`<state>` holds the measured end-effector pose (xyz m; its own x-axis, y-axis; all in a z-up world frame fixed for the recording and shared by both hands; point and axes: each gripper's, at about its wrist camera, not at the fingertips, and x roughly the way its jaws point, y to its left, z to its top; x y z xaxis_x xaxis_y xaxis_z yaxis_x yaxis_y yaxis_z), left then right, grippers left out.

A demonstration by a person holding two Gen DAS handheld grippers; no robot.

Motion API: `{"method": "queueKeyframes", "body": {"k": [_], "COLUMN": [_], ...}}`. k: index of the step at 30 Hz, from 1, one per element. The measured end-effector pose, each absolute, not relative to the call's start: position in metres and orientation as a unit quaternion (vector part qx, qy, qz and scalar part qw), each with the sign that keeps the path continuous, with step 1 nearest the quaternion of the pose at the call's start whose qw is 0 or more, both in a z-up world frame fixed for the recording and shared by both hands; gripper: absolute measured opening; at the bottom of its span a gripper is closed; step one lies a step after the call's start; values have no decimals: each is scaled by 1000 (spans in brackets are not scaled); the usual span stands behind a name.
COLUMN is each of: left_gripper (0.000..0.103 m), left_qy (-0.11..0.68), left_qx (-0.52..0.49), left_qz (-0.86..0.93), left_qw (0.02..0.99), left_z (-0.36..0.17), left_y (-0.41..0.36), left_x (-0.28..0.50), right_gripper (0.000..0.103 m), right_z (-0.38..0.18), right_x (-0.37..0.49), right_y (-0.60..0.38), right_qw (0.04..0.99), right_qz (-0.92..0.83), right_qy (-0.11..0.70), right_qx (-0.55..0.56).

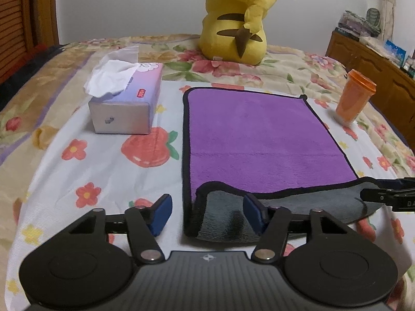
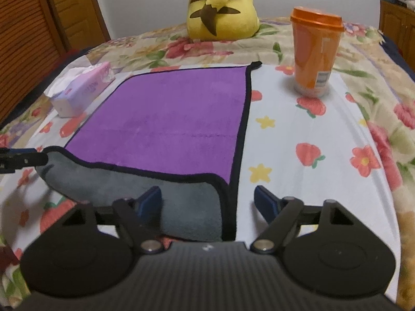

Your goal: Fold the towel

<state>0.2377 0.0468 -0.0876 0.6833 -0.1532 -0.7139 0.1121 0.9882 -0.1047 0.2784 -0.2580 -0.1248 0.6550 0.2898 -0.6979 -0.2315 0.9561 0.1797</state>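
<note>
A purple towel (image 1: pixel 262 137) with a black border and grey underside lies flat on the bed; it also shows in the right wrist view (image 2: pixel 166 119). Its near edge is turned up, showing the grey side (image 1: pixel 228 220). My left gripper (image 1: pixel 207 213) is open, its fingers straddling the near left corner. My right gripper (image 2: pixel 210 202) is open, straddling the near right corner (image 2: pixel 207 207). Each gripper's tip shows at the edge of the other's view, by the turned-up grey edge.
A tissue box (image 1: pixel 127 101) stands left of the towel. An orange lidded cup (image 2: pixel 315 51) stands to its right. A yellow plush toy (image 1: pixel 236 20) sits behind. A wooden cabinet (image 1: pixel 373 62) is at the far right, beyond the bed's edge.
</note>
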Motion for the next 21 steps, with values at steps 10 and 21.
{"method": "queueKeyframes", "body": {"k": [10, 21], "left_gripper": [43, 12], "left_qy": [399, 403], "left_qx": [-27, -21], "left_qz": [-82, -80], "left_qw": [913, 912], "left_z": [-90, -95], "left_y": [44, 45], "left_x": [235, 237], "right_gripper": [47, 24], "right_z": [-125, -124], "right_x": [279, 281], "right_y": [-261, -268], "right_qw": [901, 898], "right_qz": [160, 162], "right_qy": [401, 404], "right_qx": [53, 69]}}
